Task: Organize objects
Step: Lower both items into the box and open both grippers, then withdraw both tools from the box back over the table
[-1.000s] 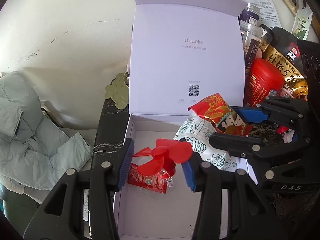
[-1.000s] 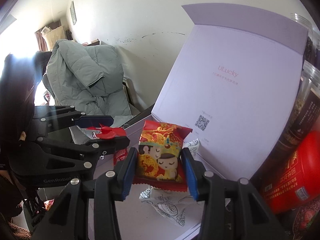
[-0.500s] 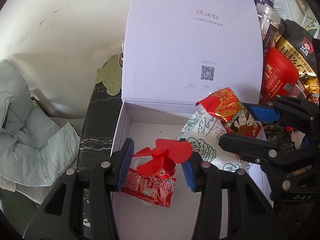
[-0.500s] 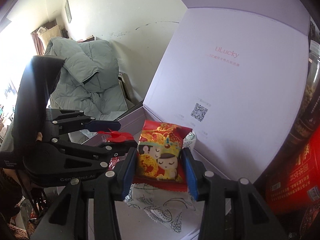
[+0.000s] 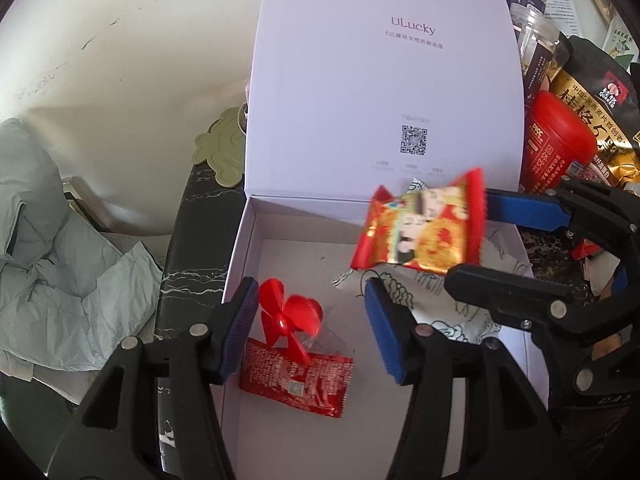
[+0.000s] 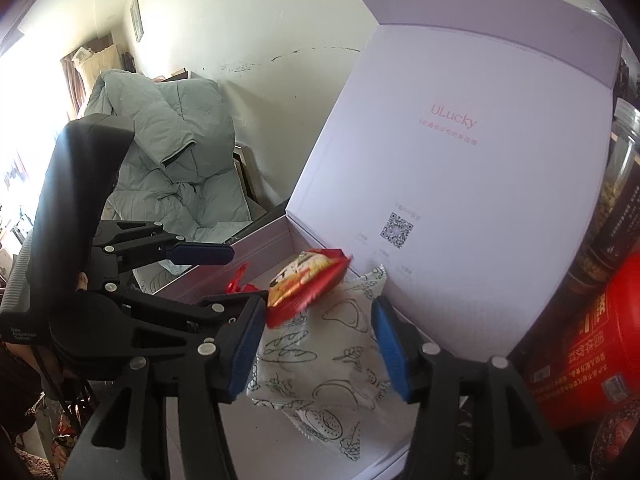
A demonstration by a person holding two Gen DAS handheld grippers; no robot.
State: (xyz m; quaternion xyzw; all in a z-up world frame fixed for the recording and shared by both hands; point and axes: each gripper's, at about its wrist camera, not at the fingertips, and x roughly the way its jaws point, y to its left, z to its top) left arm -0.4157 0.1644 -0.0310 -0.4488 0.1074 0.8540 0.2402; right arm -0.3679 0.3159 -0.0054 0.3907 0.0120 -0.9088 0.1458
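An open white box (image 5: 256, 256) with an upright "ULucky" lid (image 5: 384, 92) holds a red sachet (image 5: 296, 380) and a white printed snack bag (image 6: 328, 360). My left gripper (image 5: 310, 328) is open above the box; a small red fan (image 5: 288, 316) is loose between its fingers, blurred. My right gripper (image 6: 318, 350) is open over the white bag. A red-and-gold snack packet (image 5: 420, 232) is blurred in mid-air, free of the fingers; it also shows in the right wrist view (image 6: 306, 284). The left gripper shows in the right wrist view (image 6: 200, 272).
A red canister (image 5: 560, 144), a gold-black oat bag (image 5: 596, 108) and clear jars (image 5: 536, 44) crowd the right of the box. A green coaster (image 5: 220, 152) lies on the dark marble top (image 5: 192, 240). A grey-green quilt (image 5: 52, 248) lies left, below the table.
Both grippers opened. The red fan dropped out of the left fingers toward the sachet. The red-and-gold packet left the right fingers and is tumbling over the box.
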